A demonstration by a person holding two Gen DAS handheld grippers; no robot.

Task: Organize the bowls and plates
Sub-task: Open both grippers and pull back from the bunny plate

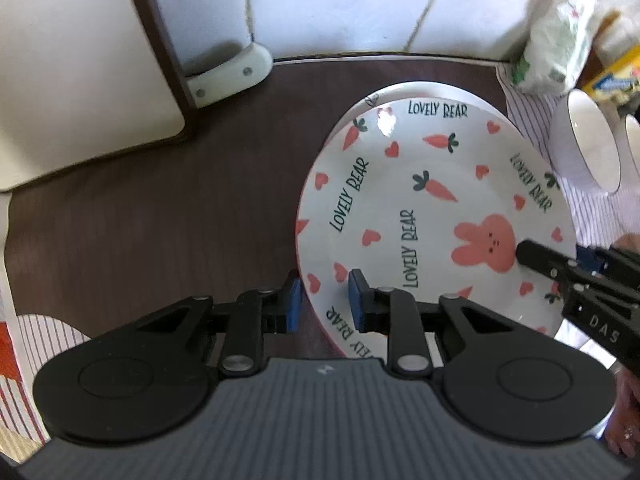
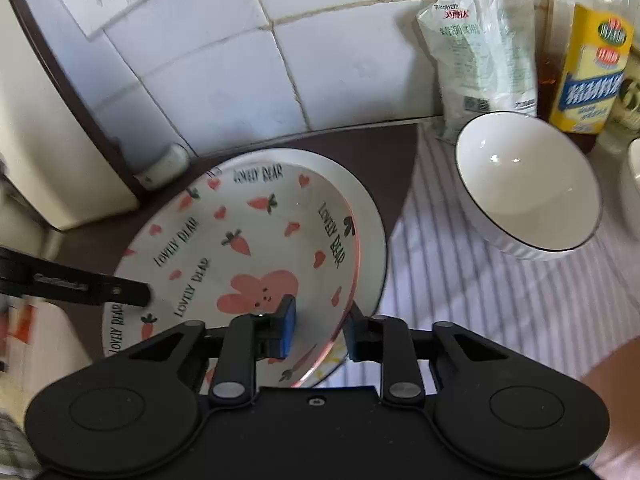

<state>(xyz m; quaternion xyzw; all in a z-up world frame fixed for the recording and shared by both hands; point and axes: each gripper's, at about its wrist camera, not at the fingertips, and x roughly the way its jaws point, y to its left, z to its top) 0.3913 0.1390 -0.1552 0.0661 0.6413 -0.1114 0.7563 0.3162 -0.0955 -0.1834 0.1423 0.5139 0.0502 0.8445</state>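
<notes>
A white plate (image 1: 420, 184) printed with carrots, hearts, a pink bunny and "LOVELY BEAR" lies on top of another white plate (image 1: 404, 92) on the dark counter. It also shows in the right wrist view (image 2: 256, 240), above the lower plate (image 2: 372, 232). My left gripper (image 1: 324, 300) straddles the plate's left rim, its jaws apart with a gap to the rim. My right gripper (image 2: 320, 328) straddles the right rim the same way. A white bowl (image 2: 528, 184) with a dark rim stands on the striped cloth to the right; it also shows in the left wrist view (image 1: 588, 148).
A cream appliance (image 1: 80, 64) stands at the left against the tiled wall (image 2: 320, 60). A plastic bag (image 2: 480, 48) and a yellow-labelled bottle (image 2: 588, 68) stand behind the bowl. A striped cloth (image 2: 480, 300) covers the counter's right side. A second white vessel (image 2: 634, 168) sits at the far right.
</notes>
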